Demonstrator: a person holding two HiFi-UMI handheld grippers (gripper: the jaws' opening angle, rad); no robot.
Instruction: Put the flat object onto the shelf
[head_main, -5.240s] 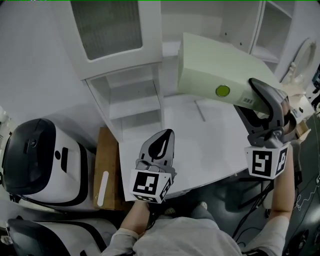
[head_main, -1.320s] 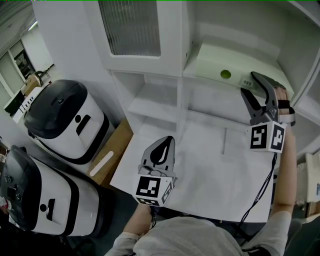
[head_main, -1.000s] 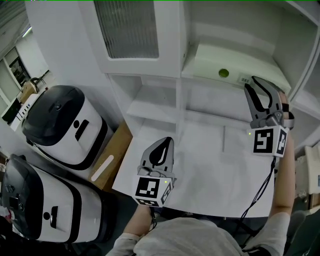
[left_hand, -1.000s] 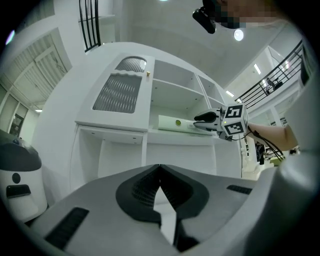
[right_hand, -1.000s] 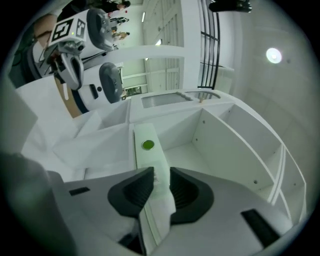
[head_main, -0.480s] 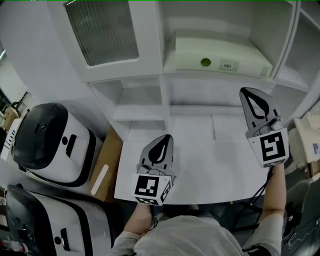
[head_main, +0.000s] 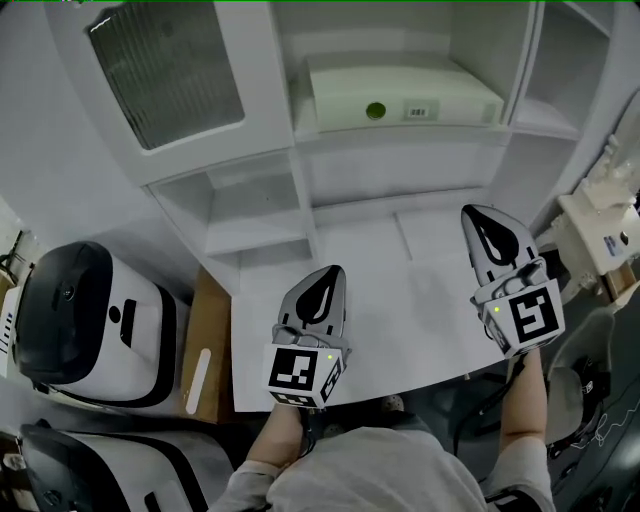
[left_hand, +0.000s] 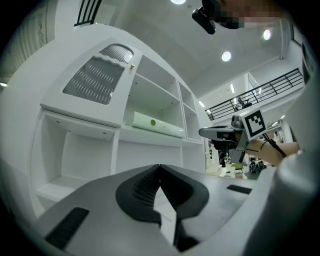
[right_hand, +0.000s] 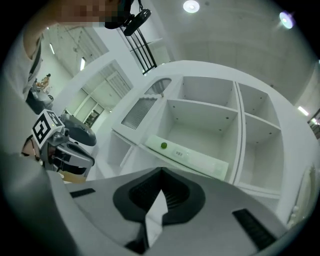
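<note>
The flat pale-green box (head_main: 400, 93) with a green round button lies on the upper shelf (head_main: 400, 135) of the white cabinet, apart from both grippers. It also shows in the left gripper view as the flat box (left_hand: 155, 125) and in the right gripper view as the flat box (right_hand: 187, 155). My right gripper (head_main: 483, 222) hovers over the white table, shut and empty, well below the shelf. My left gripper (head_main: 325, 282) rests over the table's middle, shut with nothing in it.
The white table (head_main: 400, 300) lies beneath both grippers. Left of it on the floor stand two white-and-black machines (head_main: 85, 330) and a brown cardboard piece (head_main: 205, 350). The cabinet has a ribbed glass door (head_main: 165, 75) at upper left and open compartments (head_main: 250, 205) below.
My right gripper let go of the flat box on the shelf, shut its jaws and drew back down toward the table. The left gripper stayed put.
</note>
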